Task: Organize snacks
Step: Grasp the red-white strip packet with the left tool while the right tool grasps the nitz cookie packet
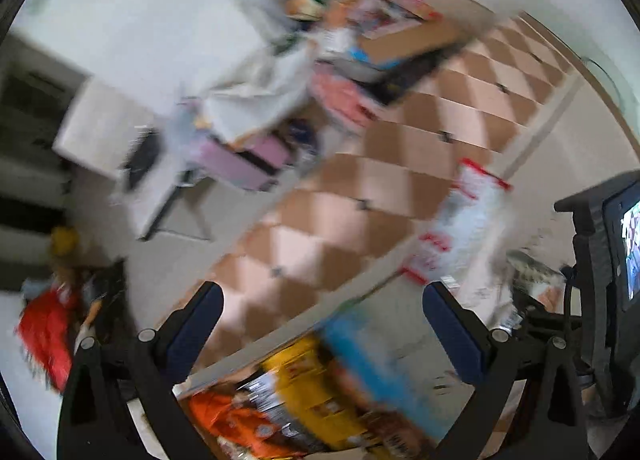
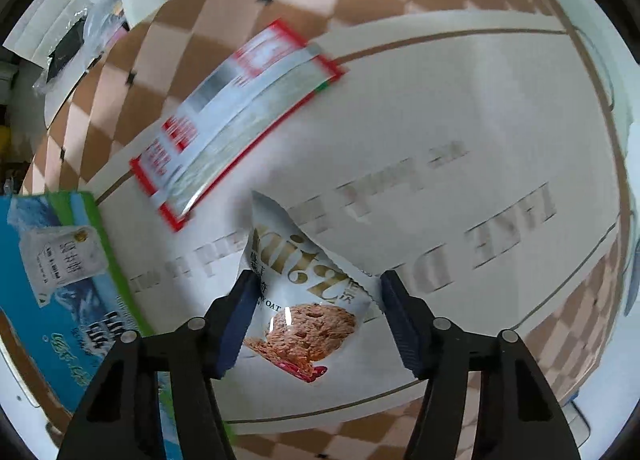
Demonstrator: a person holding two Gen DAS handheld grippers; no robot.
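We're clamping R tongs [image 2: 316,300] on the oat cookie pack [image 2: 304,300], lower center; L tongs [image 1: 322,312] released, empty. Red-edged pack [image 2: 236,119] + others still unsorted; lots left.

Right wrist view: white plastic cookie packet with a brown biscuit picture [image 2: 308,300] at 6 o'clock carries large gold script, partly legible and upside down, plus the small dark word "OAT" by the biscuit. The white printed mat with a thin brown border line [image 2: 460,131] under it has grey capitals running upside down toward 3 o'clock, reading "TAKE D…" with the rest covered; smaller grey lines near centre are too blurred. Blue-and-green carton [image 2: 60,268] at 8 o'clock and red-edged clear sachet [image 2: 240,115] at 11 o'clock bear print that is unreadable; left wrist view is all motion blur, nothing legible.
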